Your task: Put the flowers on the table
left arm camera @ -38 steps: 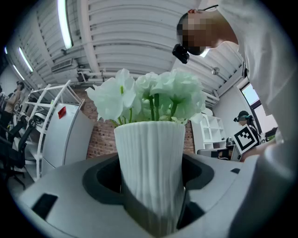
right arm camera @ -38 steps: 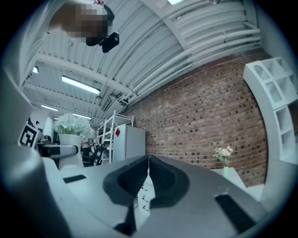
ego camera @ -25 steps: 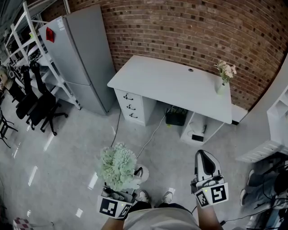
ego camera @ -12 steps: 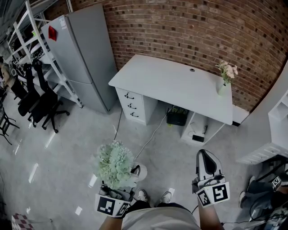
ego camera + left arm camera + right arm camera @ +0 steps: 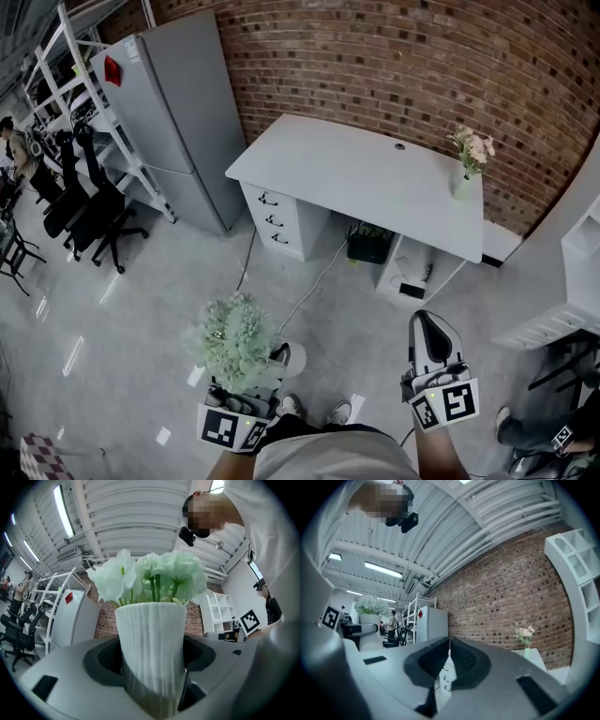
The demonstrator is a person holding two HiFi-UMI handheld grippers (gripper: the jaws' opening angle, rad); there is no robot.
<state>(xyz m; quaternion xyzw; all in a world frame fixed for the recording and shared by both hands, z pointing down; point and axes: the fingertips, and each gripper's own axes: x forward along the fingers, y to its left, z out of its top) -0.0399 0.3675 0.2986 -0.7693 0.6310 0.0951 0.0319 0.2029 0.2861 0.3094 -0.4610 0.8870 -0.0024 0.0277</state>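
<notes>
My left gripper (image 5: 246,394) is shut on a white ribbed vase (image 5: 152,653) of pale green flowers (image 5: 234,339), held upright low at the left of the head view. In the left gripper view the vase fills the gap between the jaws and the blooms (image 5: 154,573) rise above it. My right gripper (image 5: 429,339) is shut with nothing in it, held at the lower right, its jaws touching in the right gripper view (image 5: 449,654). The white table (image 5: 356,178) stands ahead against the brick wall. A small vase of pink flowers (image 5: 467,159) stands at its right end.
A grey fridge (image 5: 173,112) stands left of the table, with white shelving (image 5: 75,84) and black office chairs (image 5: 89,211) further left. Drawers (image 5: 272,220) sit under the table's left side. White cubby shelves (image 5: 577,281) are at the right. A cable (image 5: 309,286) runs over the floor.
The view has shifted slightly as I walk; the flowers in my left gripper have drifted a little left and down. Both grippers keep their state.
</notes>
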